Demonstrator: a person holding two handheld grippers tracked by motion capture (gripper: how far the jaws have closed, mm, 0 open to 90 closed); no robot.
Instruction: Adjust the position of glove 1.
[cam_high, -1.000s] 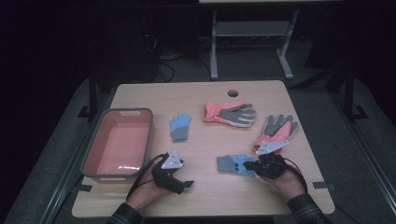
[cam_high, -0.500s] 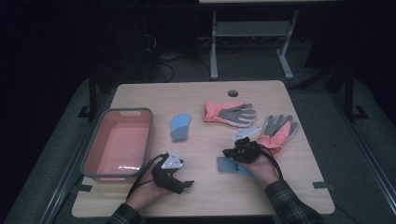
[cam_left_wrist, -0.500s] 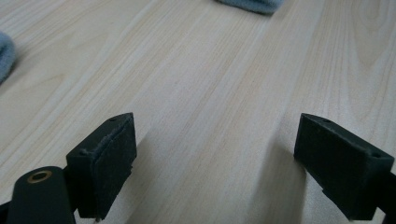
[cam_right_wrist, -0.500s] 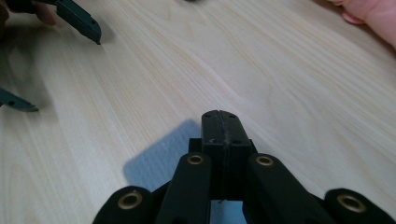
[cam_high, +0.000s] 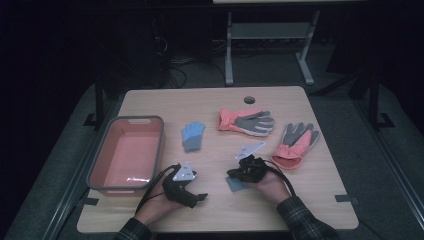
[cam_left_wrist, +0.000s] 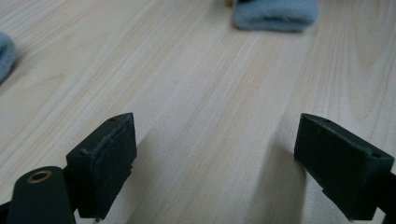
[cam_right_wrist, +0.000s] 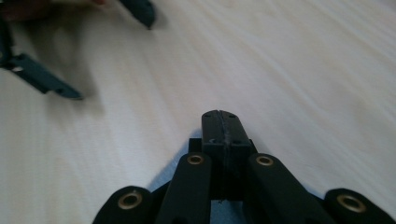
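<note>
My right gripper (cam_high: 239, 173) is near the table's front, jaws pressed together (cam_right_wrist: 220, 125), shut on a small blue glove (cam_high: 233, 185) that trails under it (cam_right_wrist: 224, 215). My left gripper (cam_high: 199, 196) rests low at the front left with its jaws wide open (cam_left_wrist: 215, 140) over bare wood. The held blue glove (cam_left_wrist: 275, 14) lies ahead of it. A second blue glove (cam_high: 192, 136) lies flat mid-table. Two orange-and-grey gloves lie further right, one (cam_high: 247, 121) towards the back and one (cam_high: 295, 145) beside my right hand.
A pink tub (cam_high: 95, 167) with a grey rim stands at the table's left, nothing in it. The table (cam_high: 210, 105) has a round cable hole (cam_high: 248, 100) near its far edge. Dark floor and a metal stand lie beyond it.
My right gripper has swung left from beside the near orange glove, across the blue glove, and the blue glove has shifted slightly left with it. The left gripper has stayed put.
</note>
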